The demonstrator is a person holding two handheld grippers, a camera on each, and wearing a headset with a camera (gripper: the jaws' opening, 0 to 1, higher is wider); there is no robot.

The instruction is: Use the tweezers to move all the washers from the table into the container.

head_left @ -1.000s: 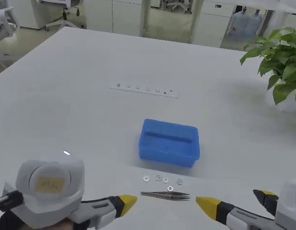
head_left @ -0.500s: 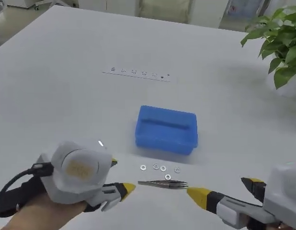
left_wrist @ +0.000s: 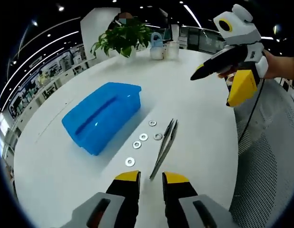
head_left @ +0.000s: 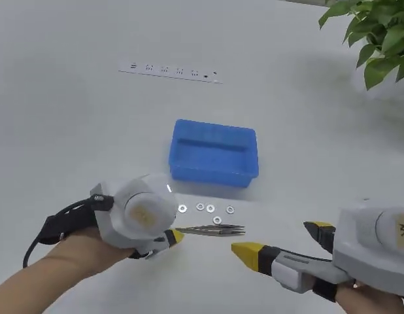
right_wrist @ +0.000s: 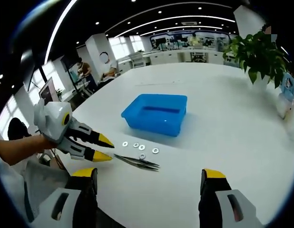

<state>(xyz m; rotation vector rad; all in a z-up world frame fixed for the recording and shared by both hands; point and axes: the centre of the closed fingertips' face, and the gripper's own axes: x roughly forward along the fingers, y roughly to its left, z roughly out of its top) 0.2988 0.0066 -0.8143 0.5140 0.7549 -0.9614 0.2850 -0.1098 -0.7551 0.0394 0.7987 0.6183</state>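
Thin metal tweezers [head_left: 212, 229] lie flat on the white table, in front of a blue container [head_left: 214, 152]. Several small washers [head_left: 200, 207] lie in a loose row between the two. My left gripper [head_left: 170, 235] is open, low at the tweezers' left end. In the left gripper view the tweezers [left_wrist: 163, 145] point away from the narrow gap of the left gripper [left_wrist: 151, 177], past the washers [left_wrist: 143, 137] and the container [left_wrist: 102, 116]. My right gripper [head_left: 280, 239] stands wide open to the right of the tweezers, holding nothing. In the right gripper view, the right gripper [right_wrist: 149, 173] faces the tweezers [right_wrist: 137, 161].
A row of flush sockets [head_left: 169, 70] sits in the table beyond the container. A potted plant [head_left: 375, 39] stands at the far right. The table's near edge [left_wrist: 242, 156] runs close behind the tweezers. Bare table surrounds the container.
My left gripper has rolled over and closed in on the tweezers' left end. The right gripper has edged left towards them. The head camera has tilted down.
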